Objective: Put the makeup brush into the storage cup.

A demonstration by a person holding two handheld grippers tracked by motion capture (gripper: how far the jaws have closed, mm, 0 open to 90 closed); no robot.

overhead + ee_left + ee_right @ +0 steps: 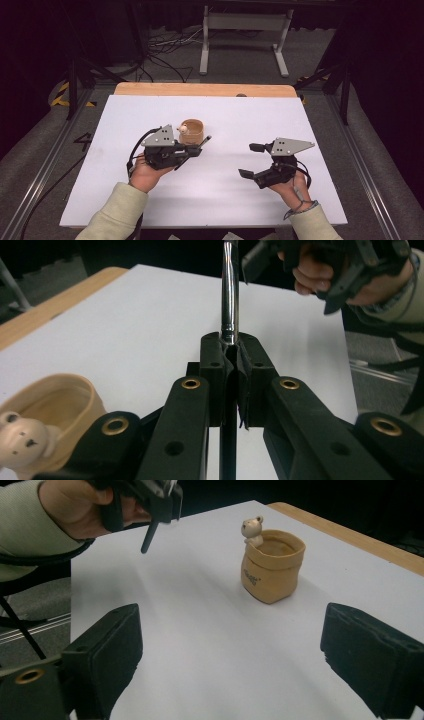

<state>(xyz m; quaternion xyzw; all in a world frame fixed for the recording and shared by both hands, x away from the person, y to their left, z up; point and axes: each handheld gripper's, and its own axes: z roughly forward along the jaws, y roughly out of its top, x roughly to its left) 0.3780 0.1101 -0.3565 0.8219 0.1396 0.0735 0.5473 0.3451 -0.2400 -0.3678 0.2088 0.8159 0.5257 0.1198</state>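
A tan sack-shaped cup (pixel 193 132) with a small bear figure (pixel 183 129) on its rim stands upright in the middle of the white table top. My left gripper (pixel 196 149) hovers just in front of the cup and is shut on a slim metal pen (pixel 205 140), which points away to the right. In the left gripper view the pen (pixel 229 295) sticks straight out of the closed jaws, with the cup (pixel 57 397) low on the left. My right gripper (pixel 251 160) stands open to the right, nothing between its pads (pixel 107 647); it faces the cup (pixel 272 569).
The white board (pixel 210 200) lies on a wooden table whose edge (pixel 205 89) shows at the back. Beyond it are a metal frame stand (pixel 244 30) and cables on the floor. Rails run along both sides of the table.
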